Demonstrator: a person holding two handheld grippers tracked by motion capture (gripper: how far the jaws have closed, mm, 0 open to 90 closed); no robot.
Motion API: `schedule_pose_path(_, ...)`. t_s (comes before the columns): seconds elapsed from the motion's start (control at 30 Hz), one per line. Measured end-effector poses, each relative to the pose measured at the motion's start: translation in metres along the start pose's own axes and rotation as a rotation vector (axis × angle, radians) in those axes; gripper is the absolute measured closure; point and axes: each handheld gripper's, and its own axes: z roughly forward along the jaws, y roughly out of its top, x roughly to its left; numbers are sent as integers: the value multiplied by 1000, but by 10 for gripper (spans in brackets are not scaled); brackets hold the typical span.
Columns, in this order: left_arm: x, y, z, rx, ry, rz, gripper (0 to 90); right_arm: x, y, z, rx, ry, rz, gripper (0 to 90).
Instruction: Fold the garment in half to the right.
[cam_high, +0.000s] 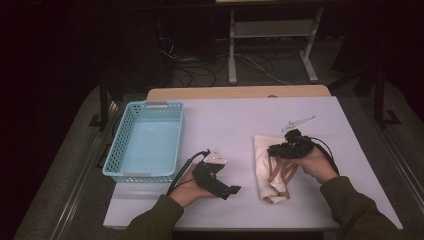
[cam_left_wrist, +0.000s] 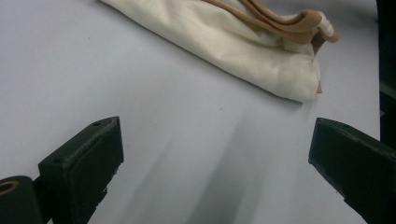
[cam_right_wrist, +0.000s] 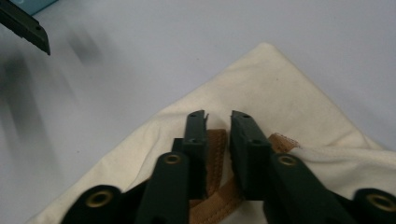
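Right gripper (cam_right_wrist: 218, 114) nearly closed over tote bag (cam_right_wrist: 275, 88) strap (cam_right_wrist: 215, 158), grip unconfirmed | left gripper (cam_left_wrist: 212, 154) wide open, empty | strap to be pinched squarely

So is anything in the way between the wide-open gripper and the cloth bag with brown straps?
Nothing visible. Bare white table lies between the left gripper, whose jaws are wide open, and the folded cream cloth bag with brown straps. The right gripper is already over the bag's straps.
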Motion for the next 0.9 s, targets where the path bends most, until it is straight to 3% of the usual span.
schedule_pose_path(0.2,2,0,0,2,2,-2,24,0,0,-3,-12,-4,-10,880)
schedule_pose_path(0.9,4,-1,2,19,-6,-11,21,-8,-27,-47,-90,-52,55,883)
